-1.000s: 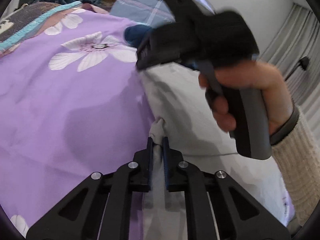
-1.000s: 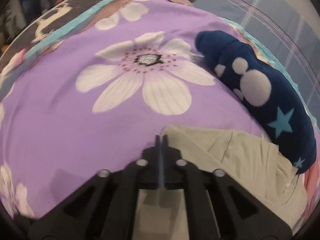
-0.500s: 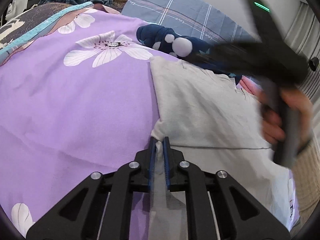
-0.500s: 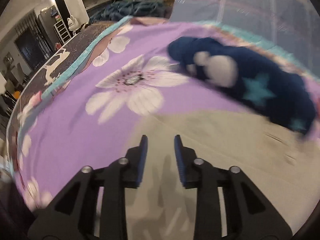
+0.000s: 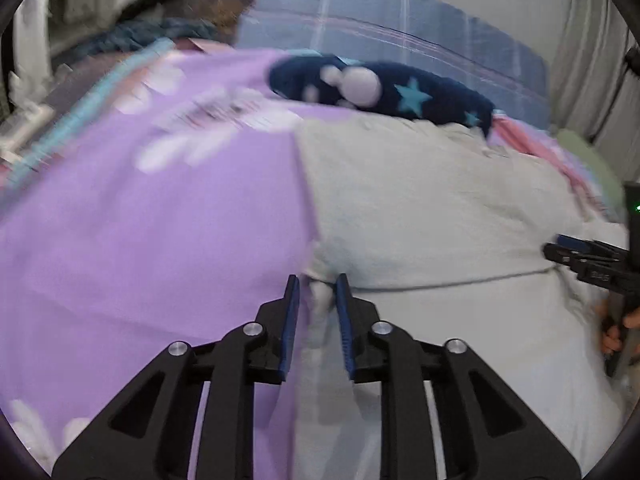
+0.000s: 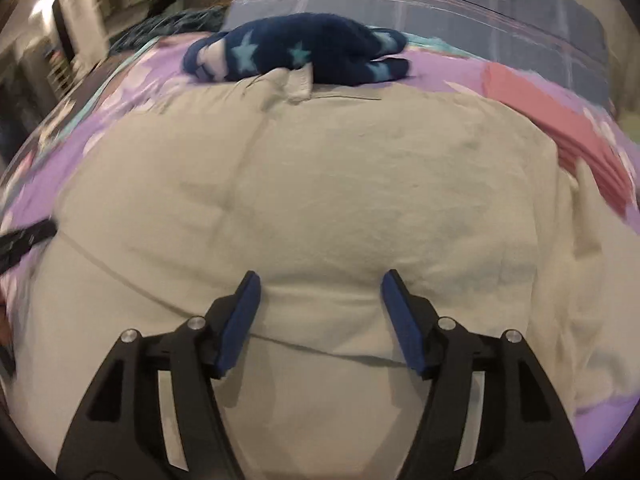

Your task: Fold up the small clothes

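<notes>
A pale beige garment point(image 5: 420, 208) lies folded on the purple flowered bedsheet point(image 5: 140, 240). My left gripper point(image 5: 316, 284) is at its left fold corner. The jaws are opening, and a bunched bit of the cloth stands loose between the pads. In the right wrist view the same garment point(image 6: 320, 168) fills the middle. My right gripper point(image 6: 320, 280) hovers over its near fold line, jaws opening wide with nothing gripped. In the left wrist view the right gripper point(image 5: 560, 248) shows at the right edge, held by a hand.
A navy fleece piece with stars point(image 6: 296, 52) lies along the garment's far edge, touching it. A pink folded item point(image 6: 560, 120) sits to the right. A blue plaid pillow point(image 5: 400, 36) lines the back. The left gripper shows blurred at the right wrist view's left edge.
The right gripper let go of the garment's far corner, swung to the right and nearer side, and opened wide. The left jaws parted around the cloth corner that they pinched.
</notes>
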The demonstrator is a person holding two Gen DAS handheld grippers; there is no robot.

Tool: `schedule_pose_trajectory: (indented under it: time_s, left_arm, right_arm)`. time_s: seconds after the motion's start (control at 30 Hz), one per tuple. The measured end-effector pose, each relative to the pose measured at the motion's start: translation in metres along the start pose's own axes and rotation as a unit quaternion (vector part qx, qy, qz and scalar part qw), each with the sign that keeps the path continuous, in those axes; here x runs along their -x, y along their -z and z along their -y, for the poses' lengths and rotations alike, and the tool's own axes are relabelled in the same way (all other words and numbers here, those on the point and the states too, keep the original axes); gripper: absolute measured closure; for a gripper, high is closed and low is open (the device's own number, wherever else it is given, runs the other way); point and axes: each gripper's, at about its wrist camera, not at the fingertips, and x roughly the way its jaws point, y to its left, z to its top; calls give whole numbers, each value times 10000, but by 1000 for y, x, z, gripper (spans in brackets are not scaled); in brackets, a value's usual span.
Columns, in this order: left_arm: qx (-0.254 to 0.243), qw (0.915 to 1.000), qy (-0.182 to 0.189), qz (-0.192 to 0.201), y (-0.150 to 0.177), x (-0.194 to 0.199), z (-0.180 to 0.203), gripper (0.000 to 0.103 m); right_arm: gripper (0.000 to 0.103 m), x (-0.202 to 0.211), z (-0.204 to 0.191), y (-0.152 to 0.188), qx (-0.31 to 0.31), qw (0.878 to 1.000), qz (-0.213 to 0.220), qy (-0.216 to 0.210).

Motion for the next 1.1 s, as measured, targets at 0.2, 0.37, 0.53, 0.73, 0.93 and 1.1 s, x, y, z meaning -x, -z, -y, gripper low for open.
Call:
schedule_pose_trajectory:
  time_s: [0.2, 0.37, 0.53, 0.73, 0.93, 1.1]
  left_arm:
    - [-549, 9967, 431, 405, -36, 38, 73, 82]
    - [-1249, 9884, 853, 147, -49, -6, 159, 66]
    - [-1381, 9861, 707, -596, -40, -82, 200, 56]
    - [-1604, 9855, 462, -309, -30, -76, 210, 53]
    - [-1628, 9855, 391, -283, -29, -79, 211, 51]
    - [-1557, 9862, 472, -299, -32, -83, 209, 50]
  right_arm:
    - [75, 35, 47, 7, -769, 9943, 240, -699]
    - [61, 128, 142, 37, -1452, 9788, 1270, -687]
    - [44, 211, 282, 106, -2755, 9430, 1811, 454]
    - [54, 224, 412, 212, -5386, 8183, 2004, -104]
    - [56, 211, 439, 217, -5791, 7805, 2351, -126]
    - [99, 205, 460, 223, -6278, 7427, 2328, 25]
